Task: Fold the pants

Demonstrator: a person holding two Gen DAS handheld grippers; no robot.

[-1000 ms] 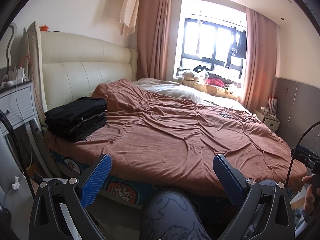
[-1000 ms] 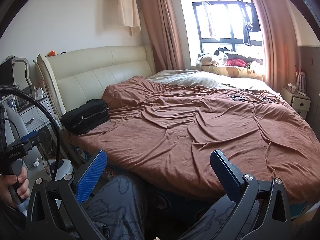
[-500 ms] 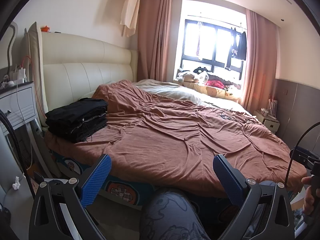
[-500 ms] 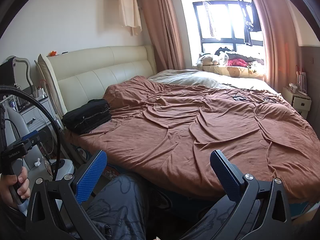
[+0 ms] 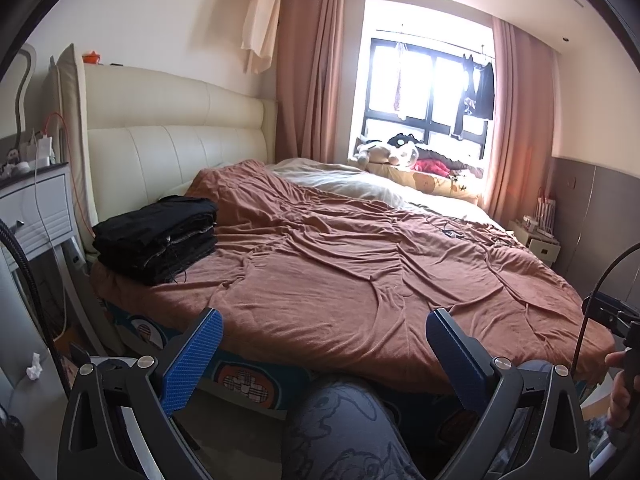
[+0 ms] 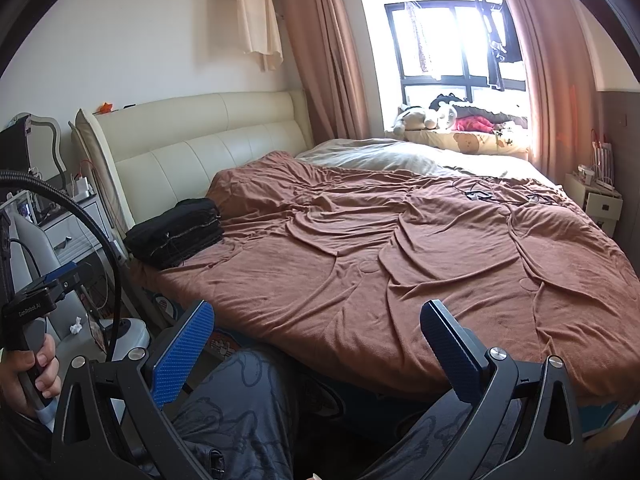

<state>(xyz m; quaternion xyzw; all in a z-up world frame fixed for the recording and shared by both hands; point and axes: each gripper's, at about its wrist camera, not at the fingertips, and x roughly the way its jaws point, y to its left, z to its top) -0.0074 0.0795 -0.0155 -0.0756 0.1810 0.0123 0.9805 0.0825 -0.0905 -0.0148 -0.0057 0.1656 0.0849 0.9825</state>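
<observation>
A stack of folded black pants (image 5: 158, 236) (image 6: 176, 230) lies on the near left corner of the bed, close to the cream headboard. My left gripper (image 5: 326, 354) is open and holds nothing, hanging before the bed's near edge. My right gripper (image 6: 316, 346) is also open and empty, at about the same distance from the bed. Both are well short of the black stack. The person's patterned grey trouser legs (image 5: 344, 432) (image 6: 240, 408) fill the space below the grippers.
A wrinkled brown blanket (image 5: 360, 272) (image 6: 380, 264) covers the bed. A white nightstand (image 5: 32, 212) with cables stands at the left, another nightstand (image 6: 600, 200) at the far right. Plush toys (image 5: 388, 152) sit on the window ledge. A phone and cable (image 6: 478, 195) lie on the blanket's far side.
Both views have shifted very slightly; the bed and the black stack sit almost where they were. The jaws of both grippers stay equally wide apart.
</observation>
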